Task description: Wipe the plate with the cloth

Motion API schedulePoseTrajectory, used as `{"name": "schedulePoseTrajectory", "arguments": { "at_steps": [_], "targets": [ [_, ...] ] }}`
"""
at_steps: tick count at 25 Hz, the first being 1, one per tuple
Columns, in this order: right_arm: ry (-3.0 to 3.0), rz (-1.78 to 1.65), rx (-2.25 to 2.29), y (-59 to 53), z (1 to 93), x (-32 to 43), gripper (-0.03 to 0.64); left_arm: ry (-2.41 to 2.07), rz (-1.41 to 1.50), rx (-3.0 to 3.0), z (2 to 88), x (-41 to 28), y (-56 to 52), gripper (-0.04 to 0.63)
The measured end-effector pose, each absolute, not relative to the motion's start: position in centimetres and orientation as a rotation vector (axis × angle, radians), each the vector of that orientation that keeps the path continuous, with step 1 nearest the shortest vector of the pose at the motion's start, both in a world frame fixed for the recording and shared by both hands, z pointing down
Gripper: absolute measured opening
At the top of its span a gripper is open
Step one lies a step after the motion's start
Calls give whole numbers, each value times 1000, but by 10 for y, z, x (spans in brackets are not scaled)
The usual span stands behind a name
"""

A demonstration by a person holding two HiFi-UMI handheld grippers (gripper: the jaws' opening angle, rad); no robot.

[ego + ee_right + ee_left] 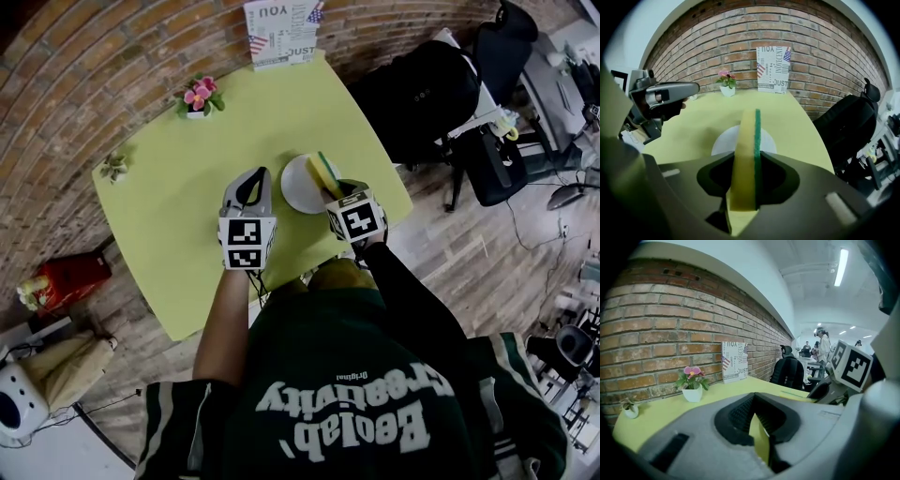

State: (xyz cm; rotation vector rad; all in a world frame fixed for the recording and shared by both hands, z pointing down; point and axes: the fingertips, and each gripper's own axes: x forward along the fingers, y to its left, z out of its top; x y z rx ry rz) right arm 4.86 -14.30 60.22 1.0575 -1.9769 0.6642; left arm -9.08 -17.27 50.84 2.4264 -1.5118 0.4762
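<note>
One plate (pixel 296 190), white and round, lies flat on the yellow-green bench (pixel 187 244), towards the edge nearest the person. Sponge (pixel 745 159) is yellow with a green scrub face. It stands on edge in the right claw (pixel 334 191), green face to the right. That claw's jaws are clamped on the sponge's two broad faces, and most of its length sticks out forward.

Head view: the sponge sits over the plate's right part. Contact with the plate not determinable. Right gripper view: the plate shows beyond and to either side of the sponge.

Left claw (pixel 251 187) is held just beside the plate's left rim, above the bench. Its jaws are drawn together at the tips with nothing between them; only a sliver of bench shows through below. Contact with the rim cannot be made out.

Farther back on the bench:
- pink flower in a white pot (pixel 198 97), near the brick wall (pixel 84 75)
- smaller plant pot (pixel 115 168) at the left corner
- printed card (pixel 281 33) standing upright at the far end, against the wall

Off the bench to the right stands a black chair (pixel 422 89) on the wooden floor. A red object (pixel 66 279) lies on the floor to the left.
</note>
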Motion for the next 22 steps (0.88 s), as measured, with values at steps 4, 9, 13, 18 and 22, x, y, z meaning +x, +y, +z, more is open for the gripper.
{"name": "schedulePoseTrajectory", "arguments": {
  "at_steps": [4,9,13,18,22],
  "targets": [
    [-2030,644,928,-124,601,9,141,-1533,470,2415,507,-98,-169,6],
    [-2035,629,829,-105,608,-17,141,-1544,474,2407,506,-104,-161,6],
    [-2036,642,845,-108,609,-15,141,-1550,479,2402,508,-109,-156,6],
    [-2024,670,875,-112,609,-2,141,-1556,484,2405,506,-109,-156,6],
    [-1984,708,945,-120,609,21,141,-1540,487,2420,505,-102,-157,6]
  ]
}}
